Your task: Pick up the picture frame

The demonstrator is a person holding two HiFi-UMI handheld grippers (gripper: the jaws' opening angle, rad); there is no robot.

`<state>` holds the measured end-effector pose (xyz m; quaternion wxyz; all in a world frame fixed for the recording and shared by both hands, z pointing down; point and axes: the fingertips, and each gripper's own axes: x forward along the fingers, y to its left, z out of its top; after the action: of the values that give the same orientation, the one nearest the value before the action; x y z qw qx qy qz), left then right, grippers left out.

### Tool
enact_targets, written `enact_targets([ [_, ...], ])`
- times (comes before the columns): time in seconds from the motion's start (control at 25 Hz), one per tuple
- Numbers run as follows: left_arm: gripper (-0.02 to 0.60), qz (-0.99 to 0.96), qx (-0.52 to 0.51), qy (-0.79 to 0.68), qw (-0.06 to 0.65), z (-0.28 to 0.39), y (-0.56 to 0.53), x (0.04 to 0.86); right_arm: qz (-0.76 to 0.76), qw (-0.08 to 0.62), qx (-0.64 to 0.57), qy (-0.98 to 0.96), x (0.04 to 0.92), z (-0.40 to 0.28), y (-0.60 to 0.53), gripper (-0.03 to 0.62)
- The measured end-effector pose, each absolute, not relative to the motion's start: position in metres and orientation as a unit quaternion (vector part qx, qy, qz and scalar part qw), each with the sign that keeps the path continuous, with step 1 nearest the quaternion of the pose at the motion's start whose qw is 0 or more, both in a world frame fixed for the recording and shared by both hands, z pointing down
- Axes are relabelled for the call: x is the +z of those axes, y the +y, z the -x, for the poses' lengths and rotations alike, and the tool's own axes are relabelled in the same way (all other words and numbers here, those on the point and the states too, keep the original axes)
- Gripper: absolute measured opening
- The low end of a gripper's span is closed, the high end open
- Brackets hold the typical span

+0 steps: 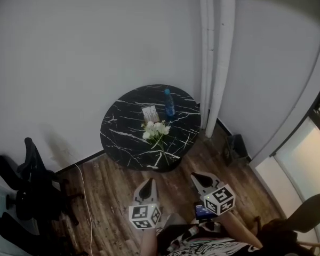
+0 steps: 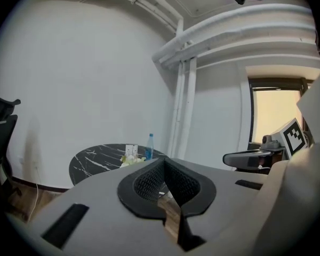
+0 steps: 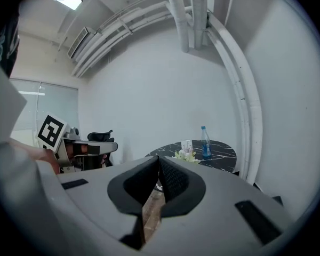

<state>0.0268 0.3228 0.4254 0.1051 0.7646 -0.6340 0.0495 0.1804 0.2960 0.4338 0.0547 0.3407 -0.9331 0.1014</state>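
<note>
A small white picture frame [image 1: 150, 113] stands upright on a round black marble table [image 1: 122, 132], beside a blue bottle [image 1: 169, 103] and a bunch of white flowers [image 1: 156, 130]. The frame [image 2: 131, 151] also shows far off in the left gripper view, and the frame [image 3: 187, 145] in the right gripper view. My left gripper [image 1: 148, 185] and right gripper [image 1: 198, 178] hover over the wooden floor, well short of the table. Both are shut with nothing between their jaws, pointing toward the table.
A black office chair [image 1: 26, 180] stands at the left by the wall. White pipes [image 1: 216, 57] run down the wall right of the table. A dark bin [image 1: 236, 145] sits near the pipes. A thin cable [image 1: 85, 196] lies on the floor.
</note>
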Motion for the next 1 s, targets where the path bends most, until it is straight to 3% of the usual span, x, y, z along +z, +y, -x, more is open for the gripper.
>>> enact_targets([
  [0.48,0.014,-0.745,0.035,-0.656,0.113,-0.003,0.272,0.434,-0.329,0.069,0.124,-0.934,0.457,-0.164,0.244,0.017],
  [1.0,0.014,-0.758,0.036,-0.638,0.133,0.066,0.094,0.437,-0.355,0.079,0.148,-0.920,0.458,-0.101,0.077,0.018],
])
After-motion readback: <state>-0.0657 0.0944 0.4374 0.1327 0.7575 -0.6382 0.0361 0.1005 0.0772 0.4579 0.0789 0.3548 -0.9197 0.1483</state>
